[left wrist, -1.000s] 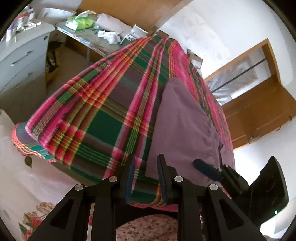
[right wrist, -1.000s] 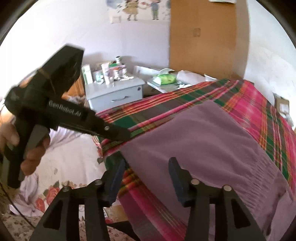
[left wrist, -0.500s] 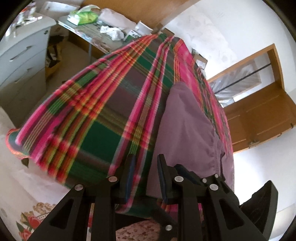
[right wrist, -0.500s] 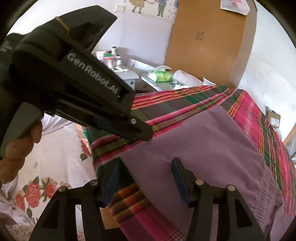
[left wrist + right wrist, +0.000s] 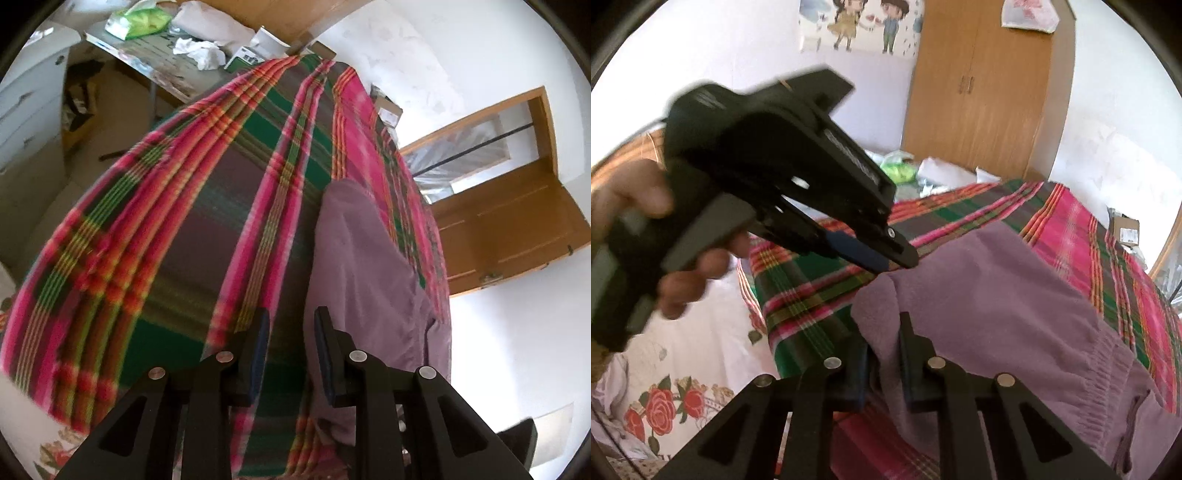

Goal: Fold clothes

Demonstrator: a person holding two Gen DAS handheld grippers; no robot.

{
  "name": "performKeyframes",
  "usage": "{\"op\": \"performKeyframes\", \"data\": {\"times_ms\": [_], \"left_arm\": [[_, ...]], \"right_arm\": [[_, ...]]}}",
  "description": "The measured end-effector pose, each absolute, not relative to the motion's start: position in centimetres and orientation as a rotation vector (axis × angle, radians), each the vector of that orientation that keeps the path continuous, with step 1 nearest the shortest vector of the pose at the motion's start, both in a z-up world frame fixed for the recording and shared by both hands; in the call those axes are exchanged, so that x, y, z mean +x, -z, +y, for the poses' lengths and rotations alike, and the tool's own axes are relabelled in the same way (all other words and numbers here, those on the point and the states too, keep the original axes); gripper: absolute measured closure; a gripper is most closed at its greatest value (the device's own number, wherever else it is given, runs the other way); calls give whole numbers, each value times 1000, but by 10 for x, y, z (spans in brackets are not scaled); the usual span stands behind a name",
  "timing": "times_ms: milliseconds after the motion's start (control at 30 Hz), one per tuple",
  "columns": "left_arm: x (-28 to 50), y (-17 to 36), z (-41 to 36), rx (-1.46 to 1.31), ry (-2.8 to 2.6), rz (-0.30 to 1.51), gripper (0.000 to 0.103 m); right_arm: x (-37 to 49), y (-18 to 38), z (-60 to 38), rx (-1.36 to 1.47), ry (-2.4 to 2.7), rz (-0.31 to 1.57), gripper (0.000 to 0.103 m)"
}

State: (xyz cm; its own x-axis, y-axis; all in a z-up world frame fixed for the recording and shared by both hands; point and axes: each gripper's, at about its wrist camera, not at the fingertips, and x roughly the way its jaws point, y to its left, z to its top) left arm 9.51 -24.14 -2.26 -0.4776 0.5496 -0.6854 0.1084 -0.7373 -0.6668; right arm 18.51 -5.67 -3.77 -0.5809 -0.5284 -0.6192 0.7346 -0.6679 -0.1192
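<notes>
A purple fleece garment (image 5: pixel 362 266) (image 5: pixel 997 295) lies flat on a pink, green and red plaid blanket (image 5: pixel 184 221) (image 5: pixel 820 291) that covers the bed. My right gripper (image 5: pixel 884 332) is shut on the garment's near left corner, and the fabric bunches up between its fingers. My left gripper (image 5: pixel 290 325) is open just over the blanket, its right finger at the garment's left edge. In the right wrist view a hand (image 5: pixel 635 192) holds the left gripper (image 5: pixel 901 260), whose tips touch the garment's edge a little beyond the pinched corner.
A cluttered table (image 5: pixel 159 55) and white drawers (image 5: pixel 26 103) stand past the bed's far left. A wooden wardrobe (image 5: pixel 982 92) is behind, a wooden door (image 5: pixel 509 229) to the right. A floral sheet (image 5: pixel 665 398) hangs below the blanket's near edge.
My right gripper has gone from wide open to shut on the garment's corner, lifting it slightly. My left gripper has moved forward over the blanket to the garment's left edge.
</notes>
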Motion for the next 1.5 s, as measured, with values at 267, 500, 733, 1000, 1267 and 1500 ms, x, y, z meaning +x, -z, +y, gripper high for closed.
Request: {"op": "performKeyframes", "data": {"times_ms": [267,500,733,1000,1267,1500], "left_arm": [[69,21,-233,-1431,-2230,-969,77],[48,23,-229,-1467,-2210,-964,62],[37,18,-227,-1464,-2184,-958,62],[34,24,-221,-1483,-2133,-963,61],[11,26,-212,-1485,-2097,-1020,61],[9,26,-203,-1483,-2082,-1055,64]], "right_arm": [[182,25,-36,692,2228,344,90],[183,28,-30,668,2223,310,90],[182,29,-29,659,2227,304,90],[180,30,-28,660,2220,304,90],[181,26,-24,639,2220,299,90],[186,22,-17,618,2237,292,90]]}}
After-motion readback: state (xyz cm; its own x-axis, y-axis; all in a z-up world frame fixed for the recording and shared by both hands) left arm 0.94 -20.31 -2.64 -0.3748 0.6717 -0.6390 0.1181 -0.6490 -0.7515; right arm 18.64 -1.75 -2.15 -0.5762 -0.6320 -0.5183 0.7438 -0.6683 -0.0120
